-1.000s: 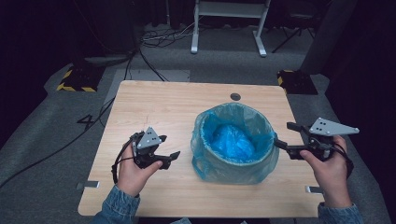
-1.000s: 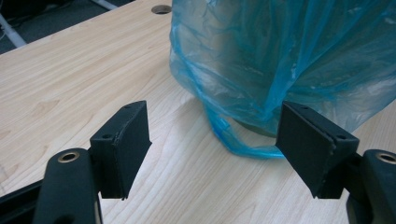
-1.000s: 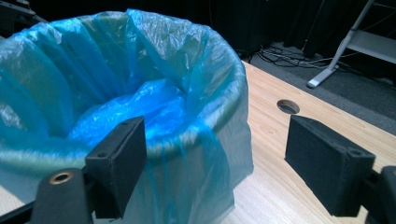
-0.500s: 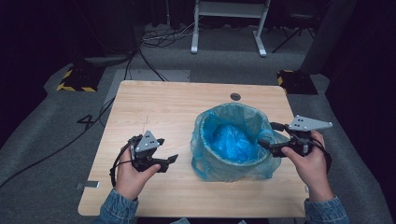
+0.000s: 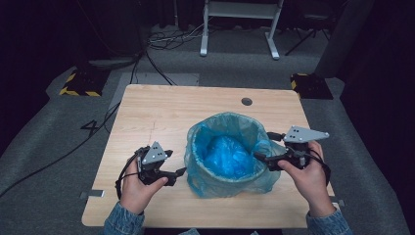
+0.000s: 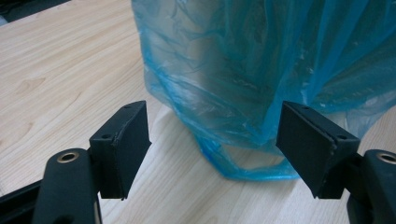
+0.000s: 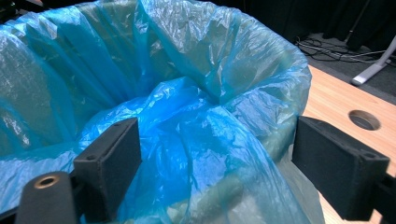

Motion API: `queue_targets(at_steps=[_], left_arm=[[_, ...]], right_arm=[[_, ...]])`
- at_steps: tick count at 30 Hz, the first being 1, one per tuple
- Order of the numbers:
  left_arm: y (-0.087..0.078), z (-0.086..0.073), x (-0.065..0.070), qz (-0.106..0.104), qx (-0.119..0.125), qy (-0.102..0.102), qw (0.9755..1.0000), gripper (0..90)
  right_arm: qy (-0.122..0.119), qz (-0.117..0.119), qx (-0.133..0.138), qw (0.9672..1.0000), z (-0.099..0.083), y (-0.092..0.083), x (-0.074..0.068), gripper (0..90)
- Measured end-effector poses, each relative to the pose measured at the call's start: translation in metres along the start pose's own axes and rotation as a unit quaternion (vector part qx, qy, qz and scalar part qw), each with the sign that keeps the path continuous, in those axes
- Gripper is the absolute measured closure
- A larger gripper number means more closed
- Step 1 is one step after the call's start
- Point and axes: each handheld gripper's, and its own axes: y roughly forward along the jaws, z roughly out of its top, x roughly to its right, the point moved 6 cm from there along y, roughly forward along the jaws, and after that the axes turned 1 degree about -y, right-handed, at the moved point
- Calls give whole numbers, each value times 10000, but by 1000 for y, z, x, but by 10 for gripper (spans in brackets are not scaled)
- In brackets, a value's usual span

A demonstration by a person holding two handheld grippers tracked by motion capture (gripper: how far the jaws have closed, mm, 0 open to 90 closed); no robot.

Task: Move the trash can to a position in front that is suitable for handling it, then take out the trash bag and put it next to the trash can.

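A round bin lined with a blue plastic bag (image 5: 225, 152) stands on the wooden table (image 5: 161, 112), near its front. My left gripper (image 5: 177, 174) rests low at the bin's left side, open, its jaws pointing at the bag's lower folds (image 6: 261, 70) with only tabletop (image 6: 56, 70) between them. My right gripper (image 5: 263, 145) is at the bin's right rim. Its jaws have just been opening and now stand open. The turned-over edge of the bag (image 7: 187, 70) lies between them, and the pads (image 7: 112, 163) do not press on it.
A round cable hole (image 5: 246, 102) is in the table behind the bin, also seen in the right gripper view (image 7: 364, 120). On the dark floor beyond the table are cables (image 5: 161, 39) and a white stand (image 5: 240, 29).
My right gripper has moved left from beside the bin to its right rim, so the bag's edge now sits between its jaws. The left gripper has stayed put.
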Motion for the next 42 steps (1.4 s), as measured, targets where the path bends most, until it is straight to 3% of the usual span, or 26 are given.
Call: queue_targets(at_steps=[8,13,18,28,32,42], left_arm=[[-8,-15,2,28,-119,48,9999,253],[-12,-18,6,8,-116,79,9999,249],[-15,-20,13,-56,-110,125,9998,246],[-12,-19,21,-148,-130,206,9996,236],[-12,-19,22,-137,-149,213,9996,229],[-9,-19,22,-187,-128,209,9995,229]], right_arm=[[-137,203,61,9997,9,6,-22,168],[-170,140,212,9995,15,-5,-22,178],[-130,258,250,9993,9,-22,-25,164],[-353,196,17,9992,-5,-47,-24,153],[-469,371,-201,9980,-17,-44,-23,154],[-352,490,-401,9974,-33,-24,-21,174]])
